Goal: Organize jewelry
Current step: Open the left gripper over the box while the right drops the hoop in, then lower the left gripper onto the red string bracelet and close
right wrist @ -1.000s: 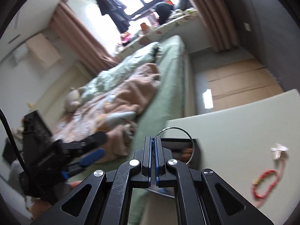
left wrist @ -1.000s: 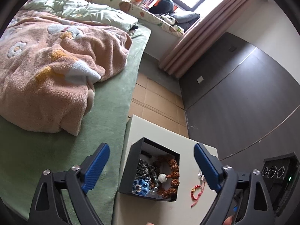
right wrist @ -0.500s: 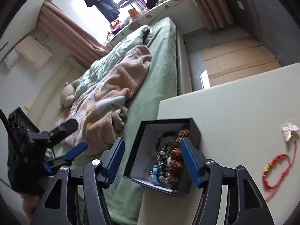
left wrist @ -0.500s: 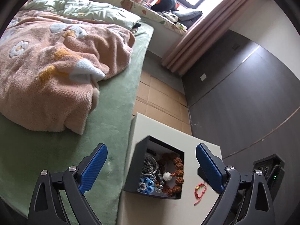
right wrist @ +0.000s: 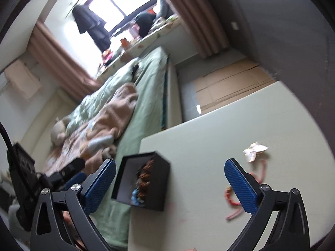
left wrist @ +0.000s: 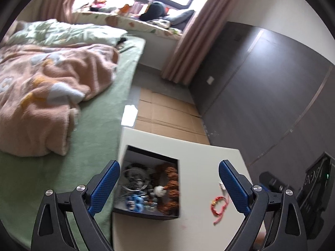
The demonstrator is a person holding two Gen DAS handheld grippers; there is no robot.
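Black box [left wrist: 146, 213] of jewelry on table [left wrist: 199, 156]; red bracelet [left wrist: 218, 206] beside it.

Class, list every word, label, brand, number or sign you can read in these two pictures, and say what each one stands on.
None can be read.
Black box: no print shows on its walls.
White tag on the table: blurred, no writing can be made out.
Wall plate: blank.
Right gripper and left gripper: no markings show; the right's jaws are opening, with nothing between them.

Box [left wrist: 146, 188] of jewelry on table [left wrist: 199, 230], bracelet [left wrist: 218, 205] right of it, bed [left wrist: 83, 146] left
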